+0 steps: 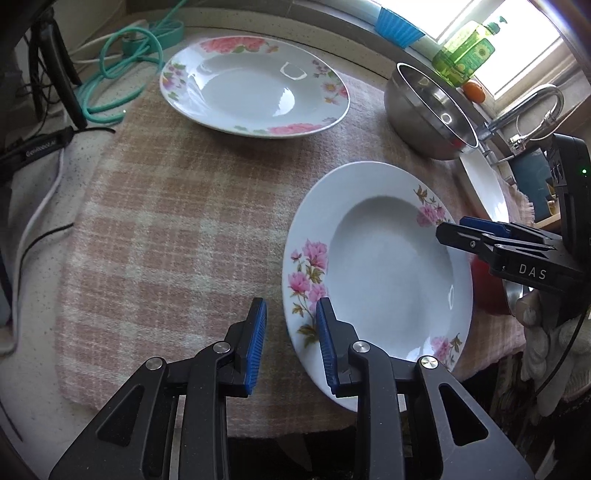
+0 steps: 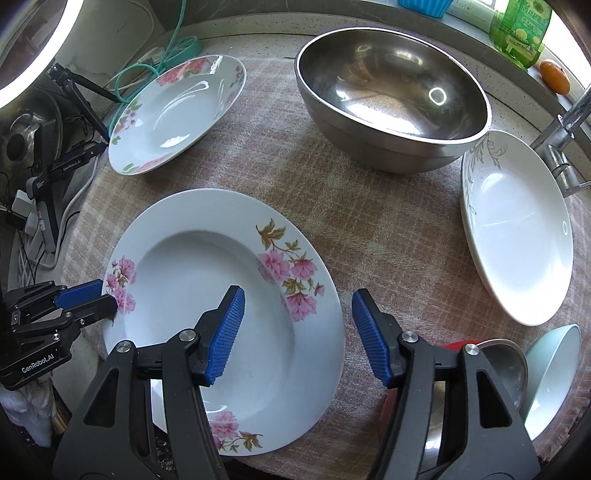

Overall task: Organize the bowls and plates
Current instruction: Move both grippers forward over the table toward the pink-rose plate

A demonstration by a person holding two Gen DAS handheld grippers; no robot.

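Observation:
A white plate with pink flowers (image 1: pixel 384 273) (image 2: pixel 221 317) lies on the checked cloth near the front edge. My left gripper (image 1: pixel 291 347) is open, its jaws straddling the plate's left rim; it also shows in the right wrist view (image 2: pixel 105 297). My right gripper (image 2: pixel 297 332) is open, its jaws straddling the plate's right rim; it also shows in the left wrist view (image 1: pixel 452 229). A second floral plate (image 1: pixel 255 85) (image 2: pixel 177 114) lies at the back left. A steel bowl (image 1: pixel 428 114) (image 2: pixel 391 96) stands at the back. A white plate with a grey leaf pattern (image 2: pixel 517 229) lies at the right.
A pale bowl (image 2: pixel 550 373), a steel lid (image 2: pixel 506 365) and something red (image 2: pixel 458 345) sit at the front right. A tap (image 2: pixel 569 125) stands at the right. A green bottle (image 2: pixel 522 29), an orange (image 2: pixel 554 75) and a blue cup (image 1: pixel 399 26) sit on the sill. Cables (image 1: pixel 122 74) lie at the left.

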